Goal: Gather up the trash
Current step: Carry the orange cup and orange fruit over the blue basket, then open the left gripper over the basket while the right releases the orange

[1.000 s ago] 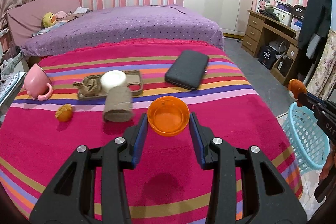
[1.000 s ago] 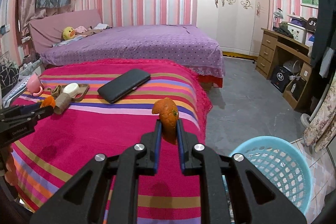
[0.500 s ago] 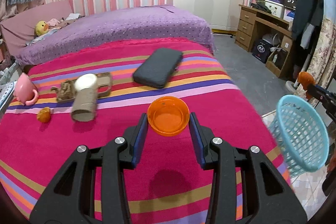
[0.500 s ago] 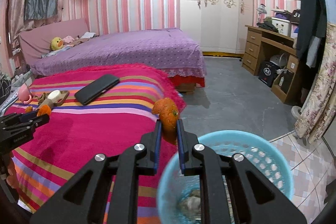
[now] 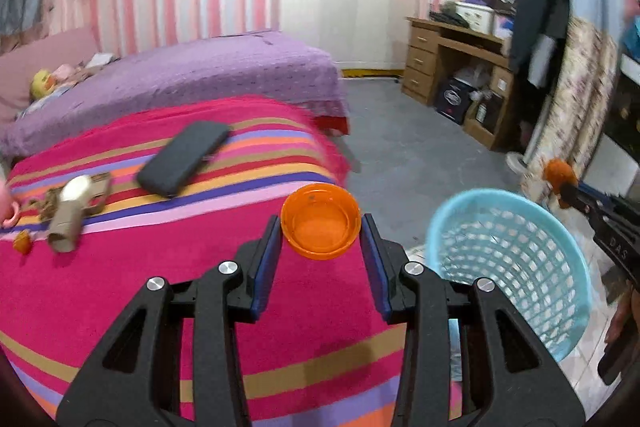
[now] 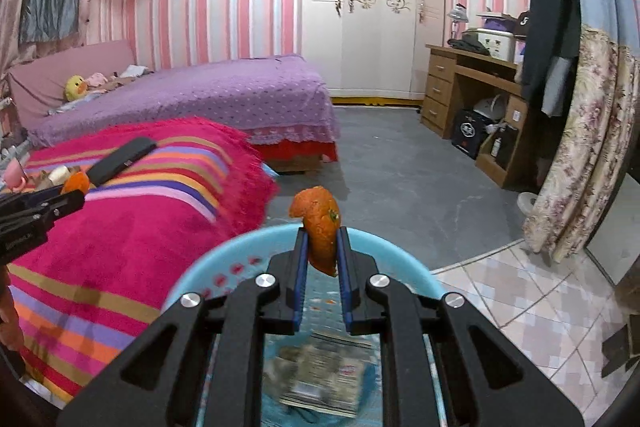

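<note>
Basket (image 6: 224, 259) mouth lay open under the right gripper (image 6: 322, 255); bed (image 6: 132, 235) edge crowded its left, grey floor (image 6: 400, 183) beyond stayed clear.

orange peel (image 6: 320, 231) over blue basket (image 6: 224, 263)

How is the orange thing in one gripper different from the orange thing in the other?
The orange lid is round, smooth and shallow; the orange peel is bumpy and curled. The left gripper holds the lid; the right gripper pinches the peel over the blue basket. Both are orange.
</note>
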Action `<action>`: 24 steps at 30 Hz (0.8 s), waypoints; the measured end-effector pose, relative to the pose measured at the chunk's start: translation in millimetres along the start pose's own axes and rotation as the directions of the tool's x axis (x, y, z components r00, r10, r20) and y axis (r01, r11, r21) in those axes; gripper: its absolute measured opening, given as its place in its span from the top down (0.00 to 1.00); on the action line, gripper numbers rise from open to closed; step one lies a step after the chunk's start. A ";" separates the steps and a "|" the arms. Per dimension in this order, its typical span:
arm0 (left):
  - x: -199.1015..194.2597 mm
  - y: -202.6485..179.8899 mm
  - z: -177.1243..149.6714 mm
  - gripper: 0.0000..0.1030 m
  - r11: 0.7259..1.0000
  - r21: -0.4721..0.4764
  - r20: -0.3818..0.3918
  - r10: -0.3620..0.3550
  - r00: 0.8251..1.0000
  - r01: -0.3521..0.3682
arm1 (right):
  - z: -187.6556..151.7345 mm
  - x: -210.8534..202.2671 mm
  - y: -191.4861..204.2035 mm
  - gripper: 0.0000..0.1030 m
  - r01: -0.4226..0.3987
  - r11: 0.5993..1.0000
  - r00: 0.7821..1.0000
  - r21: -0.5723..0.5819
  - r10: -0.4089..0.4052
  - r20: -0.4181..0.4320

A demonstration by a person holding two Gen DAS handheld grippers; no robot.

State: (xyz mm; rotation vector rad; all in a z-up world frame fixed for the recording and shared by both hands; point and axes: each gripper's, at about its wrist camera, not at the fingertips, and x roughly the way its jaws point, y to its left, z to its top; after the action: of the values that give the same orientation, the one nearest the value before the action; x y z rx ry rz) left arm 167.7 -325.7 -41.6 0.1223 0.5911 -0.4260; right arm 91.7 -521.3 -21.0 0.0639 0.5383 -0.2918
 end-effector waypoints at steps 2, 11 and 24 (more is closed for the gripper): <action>5.4 -23.2 -4.6 0.62 0.999 0.030 -0.006 -0.022 1.000 0.022 | -6.3 -2.1 -11.8 0.86 0.010 1.000 1.000 -0.019 -0.010 -0.007; 27.1 -99.8 -18.3 0.62 0.988 0.087 -0.044 -0.123 0.991 0.127 | -24.6 -0.7 -52.4 0.86 0.026 0.999 0.999 0.035 -0.024 -0.040; 32.1 -99.7 -16.8 0.14 0.992 0.090 -0.031 -0.091 0.995 0.094 | -30.4 6.2 -52.5 0.86 0.007 0.999 0.999 0.043 -0.005 -0.044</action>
State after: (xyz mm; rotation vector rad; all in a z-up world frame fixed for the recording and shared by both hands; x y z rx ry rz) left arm 140.9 -423.5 -72.7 0.1887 0.6058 -0.5424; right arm 66.4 -568.9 -49.5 0.1104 0.5757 -0.3088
